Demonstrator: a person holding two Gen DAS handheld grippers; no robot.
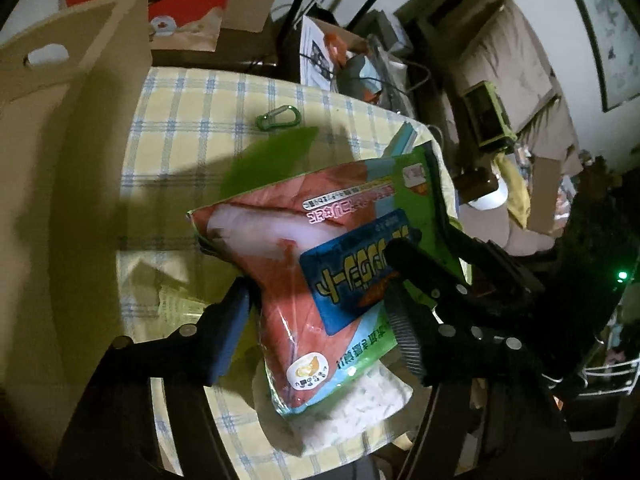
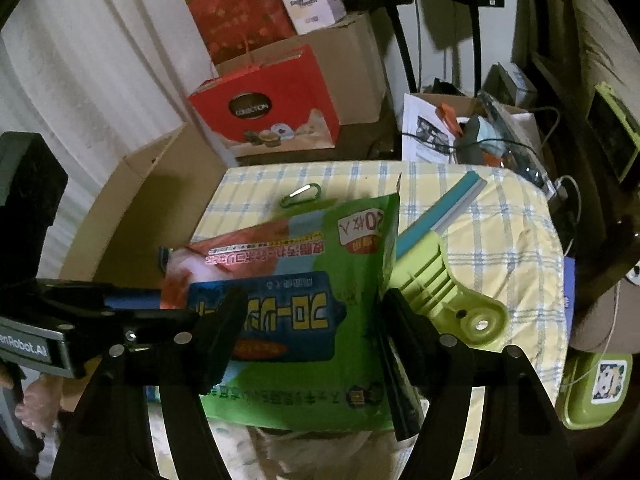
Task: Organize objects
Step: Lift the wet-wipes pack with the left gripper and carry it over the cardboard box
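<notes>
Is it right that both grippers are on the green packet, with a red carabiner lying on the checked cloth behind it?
Not quite: the carabiner is green, not red, as the right wrist view shows. Both grippers, left gripper and right gripper, are on the green packet above the checked cloth.

Behind my counter [image 2: 500, 216], the red gift box [image 2: 266, 110] reads "COLLECTION" on its dark oval; nearer me, my left hand-held gripper [image 2: 132, 304] carries a plate [image 2: 24, 348] ending "enRobot.AI"; the green packet [image 2: 304, 304] shows "20" upside down.

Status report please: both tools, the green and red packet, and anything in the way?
Both tools straddle the packet, which is lifted over the checked cloth. Grip unclear. Green clip close beside it; carabiner beyond.
</notes>
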